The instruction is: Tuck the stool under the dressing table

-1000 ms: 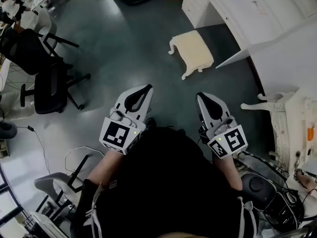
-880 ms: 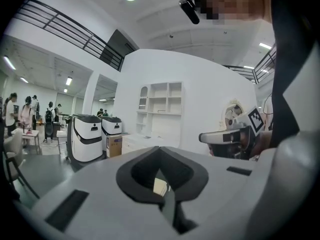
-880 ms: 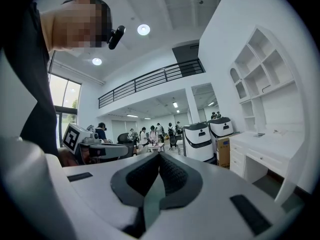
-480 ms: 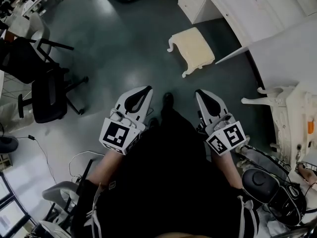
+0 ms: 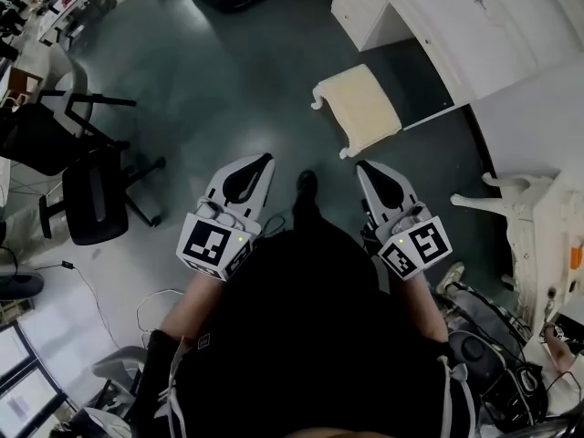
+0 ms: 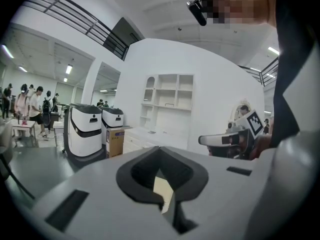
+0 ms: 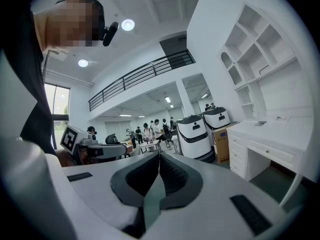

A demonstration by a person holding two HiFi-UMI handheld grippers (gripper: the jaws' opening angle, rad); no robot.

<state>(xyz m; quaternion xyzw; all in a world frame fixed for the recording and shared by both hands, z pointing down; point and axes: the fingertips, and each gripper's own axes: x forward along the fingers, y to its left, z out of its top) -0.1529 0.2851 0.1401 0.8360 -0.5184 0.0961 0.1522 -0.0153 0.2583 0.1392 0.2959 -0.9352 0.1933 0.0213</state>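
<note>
Now the person is a step closer than a second ago: a dark shoe (image 5: 307, 185) has come into the head view between the two grippers, and the stool (image 5: 358, 108) has slid down the picture toward them. Its nearest curled leg is now just ahead of the right gripper (image 5: 363, 167), where earlier a clear stretch of grey floor (image 5: 228, 80) lay between them.

The stool itself has not been moved. It stands upright on its four white legs, cream seat up, out on the open floor in front of the dressing table (image 5: 474, 26). One corner sits near the mouth of the knee gap, but it is not yet under the top (the seat is also turned at a slant to the table's front edge).

Both tools are carried with nothing in them. The left gripper (image 5: 265, 161) has its jaws pressed together, tips meeting in its own view. The right gripper is likewise closed on nothing, its pads touching along their length. Neither touches the stool.

So this is the approach, with the actual tucking not begun. The stool will probably have to be squared up to the opening as well as pushed. Closed jaws would serve for pushing against the seat edge, though to grip a leg or the rim they would have to spread first. The office chair (image 5: 87, 190) stands well off on the left, clear of the path.
</note>
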